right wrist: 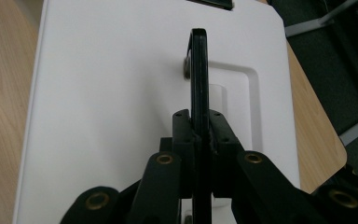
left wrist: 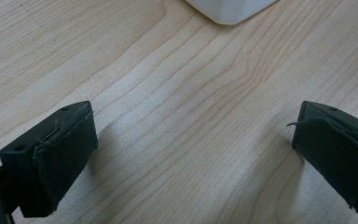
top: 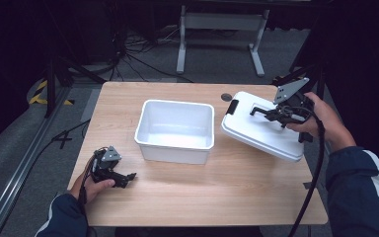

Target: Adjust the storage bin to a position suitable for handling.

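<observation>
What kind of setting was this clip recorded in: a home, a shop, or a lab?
Most likely a lab or recording studio. A bare wooden table stands against dark surroundings, loose cables run over grey carpet, and yellow-black hazard tape marks the floor by a metal rail.

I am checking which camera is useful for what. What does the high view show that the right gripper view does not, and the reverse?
The high view alone shows the open white bin at mid-table, the left gripper with its fingers apart near the front left edge, and the person's sleeves.

The right gripper view alone shows, close up, the fingers pressed on both sides of the lid's black handle, which stands upright above its recess.

Both show the white lid, the right gripper holding it by the handle, and the wooden table.
</observation>
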Demonstrator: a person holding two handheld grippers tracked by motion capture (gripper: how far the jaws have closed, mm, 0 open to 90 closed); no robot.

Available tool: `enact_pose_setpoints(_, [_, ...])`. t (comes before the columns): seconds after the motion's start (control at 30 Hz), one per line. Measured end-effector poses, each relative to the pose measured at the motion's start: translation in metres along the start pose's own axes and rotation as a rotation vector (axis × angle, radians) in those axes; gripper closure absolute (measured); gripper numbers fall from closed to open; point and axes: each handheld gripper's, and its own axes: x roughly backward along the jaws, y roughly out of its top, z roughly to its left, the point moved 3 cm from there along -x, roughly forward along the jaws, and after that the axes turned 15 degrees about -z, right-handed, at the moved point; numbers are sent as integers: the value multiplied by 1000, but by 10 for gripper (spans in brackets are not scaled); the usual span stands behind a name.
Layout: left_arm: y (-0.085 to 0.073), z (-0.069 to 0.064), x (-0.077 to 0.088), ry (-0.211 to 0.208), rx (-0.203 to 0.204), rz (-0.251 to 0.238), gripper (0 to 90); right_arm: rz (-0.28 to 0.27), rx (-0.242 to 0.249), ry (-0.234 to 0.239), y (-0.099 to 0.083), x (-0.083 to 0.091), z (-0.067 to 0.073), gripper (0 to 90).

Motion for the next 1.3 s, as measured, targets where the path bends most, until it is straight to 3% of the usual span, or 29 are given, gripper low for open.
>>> enact_pose_setpoints(0.67, [0, 0, 0, 4, -1, -4, 4, 43, -51, 42, -36, -44, 5, 842])
enact_pose_setpoints(1.3, [0, 0, 0, -1, 0, 1, 4, 76, -105, 46, -61, -85, 3, 842])
